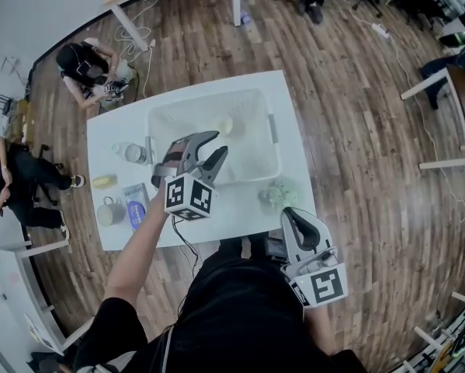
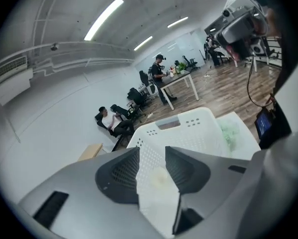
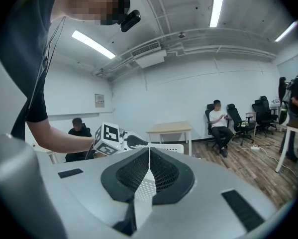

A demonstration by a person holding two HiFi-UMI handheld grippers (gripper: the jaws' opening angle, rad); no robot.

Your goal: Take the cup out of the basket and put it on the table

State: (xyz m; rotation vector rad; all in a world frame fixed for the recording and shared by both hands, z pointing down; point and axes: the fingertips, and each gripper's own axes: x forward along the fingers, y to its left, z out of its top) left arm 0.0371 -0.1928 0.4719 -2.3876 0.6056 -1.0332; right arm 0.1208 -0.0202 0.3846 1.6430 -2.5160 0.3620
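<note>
A white basket [image 1: 216, 97] stands on the white table [image 1: 112, 130]. A pale yellow cup [image 1: 225, 124] lies inside it near the far wall. My left gripper [image 1: 216, 143] hovers over the basket's near-left part, open, with nothing between its fingers. In the left gripper view the gripper [image 2: 152, 153] points down into the basket [image 2: 188, 116], and the pale cup [image 2: 161, 179] shows through the gap, apart from the pads. My right gripper [image 1: 289, 213] hangs off the table's front right corner, shut and empty; its tips [image 3: 149, 151] meet in the right gripper view.
On the table's left part are a water bottle [image 1: 131, 153], a yellow item [image 1: 104, 181], a grey mug [image 1: 108, 210] and a blue packet [image 1: 137, 200]. A green bundle [image 1: 282, 193] lies right of the basket's front. People sit at the left [image 1: 88, 68].
</note>
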